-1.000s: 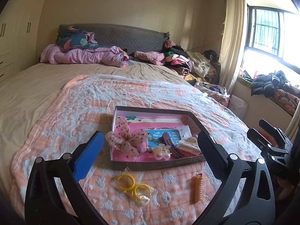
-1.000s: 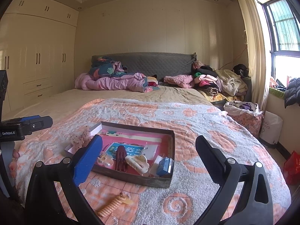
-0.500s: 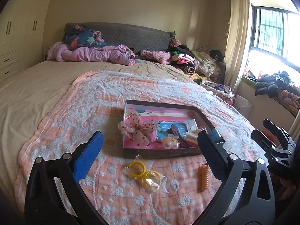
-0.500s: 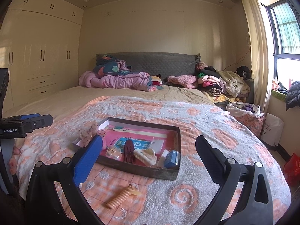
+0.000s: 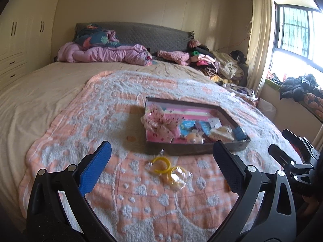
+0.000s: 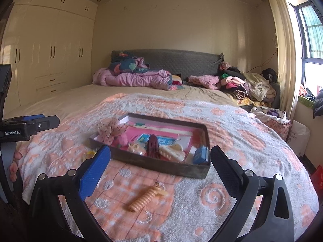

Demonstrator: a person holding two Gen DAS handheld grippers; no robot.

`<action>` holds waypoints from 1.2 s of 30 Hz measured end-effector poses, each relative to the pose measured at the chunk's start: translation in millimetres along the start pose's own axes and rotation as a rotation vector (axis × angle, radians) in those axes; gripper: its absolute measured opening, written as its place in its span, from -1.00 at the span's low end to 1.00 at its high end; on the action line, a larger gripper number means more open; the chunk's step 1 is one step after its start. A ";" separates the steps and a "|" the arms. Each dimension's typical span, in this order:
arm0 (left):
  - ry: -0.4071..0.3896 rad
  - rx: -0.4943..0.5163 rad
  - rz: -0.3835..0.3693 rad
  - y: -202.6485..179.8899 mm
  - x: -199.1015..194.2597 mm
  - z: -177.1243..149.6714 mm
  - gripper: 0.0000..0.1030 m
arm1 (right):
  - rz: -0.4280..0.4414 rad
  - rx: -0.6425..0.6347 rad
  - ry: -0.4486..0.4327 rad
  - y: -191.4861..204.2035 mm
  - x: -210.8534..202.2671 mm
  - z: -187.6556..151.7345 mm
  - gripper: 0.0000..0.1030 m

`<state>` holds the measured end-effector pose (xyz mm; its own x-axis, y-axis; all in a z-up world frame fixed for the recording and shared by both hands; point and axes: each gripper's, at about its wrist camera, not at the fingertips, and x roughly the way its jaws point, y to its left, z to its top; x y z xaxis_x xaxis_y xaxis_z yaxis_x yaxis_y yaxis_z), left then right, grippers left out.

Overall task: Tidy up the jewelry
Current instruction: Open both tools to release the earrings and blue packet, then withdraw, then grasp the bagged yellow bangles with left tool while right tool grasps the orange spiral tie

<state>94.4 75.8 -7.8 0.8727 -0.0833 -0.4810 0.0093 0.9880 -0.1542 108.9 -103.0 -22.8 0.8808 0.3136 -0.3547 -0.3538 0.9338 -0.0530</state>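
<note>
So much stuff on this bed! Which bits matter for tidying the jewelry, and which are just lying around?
Part of the job:
- shallow dark tray of hair accessories
- yellow rings in clear plastic packet
- orange spiral hair coil
- open left gripper
- open right gripper

Just lying about:
- pink quilt
- heap of clothes
- cream wardrobe

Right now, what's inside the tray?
Tray holds a pink bow, maroon clip, cream claw clip, blue box. Liner beneath them mostly covered.
</note>
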 end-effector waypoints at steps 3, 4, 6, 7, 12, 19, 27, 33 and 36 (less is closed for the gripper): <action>0.033 -0.002 0.003 2.3 6.6 -8.9 0.78 | 0.013 -0.011 0.036 7.0 8.0 -8.1 0.88; 0.051 -0.003 0.002 3.0 10.6 -13.0 0.78 | 0.013 -0.016 0.047 9.2 10.0 -11.0 0.88; 0.079 -0.002 -0.001 3.8 17.5 -19.4 0.78 | 0.019 -0.021 0.073 12.8 16.5 -17.3 0.88; 0.088 -0.001 -0.003 3.8 20.3 -22.0 0.78 | 0.019 -0.021 0.087 13.6 19.8 -20.2 0.88; 0.147 -0.004 -0.016 5.7 36.5 -35.4 0.78 | 0.033 -0.007 0.163 11.4 37.3 -35.9 0.88; 0.220 -0.037 -0.072 8.1 58.1 -46.6 0.78 | 0.081 0.072 0.280 2.8 63.3 -54.6 0.87; 0.298 -0.113 -0.160 6.8 87.1 -50.2 0.77 | 0.147 0.119 0.395 4.3 95.7 -66.1 0.09; 0.316 -0.118 -0.157 -1.2 107.5 -47.1 0.63 | 0.144 0.088 0.370 3.1 91.9 -63.6 -0.59; 0.323 -0.117 -0.114 -4.3 119.3 -45.8 0.45 | 0.132 0.085 0.358 -1.4 87.9 -61.8 -0.66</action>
<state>176.2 55.7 -104.0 0.6697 -0.2476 -0.7001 0.0255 0.9499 -0.3115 167.4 -87.3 -111.6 0.6587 0.3657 -0.6576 -0.4159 0.9052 0.0868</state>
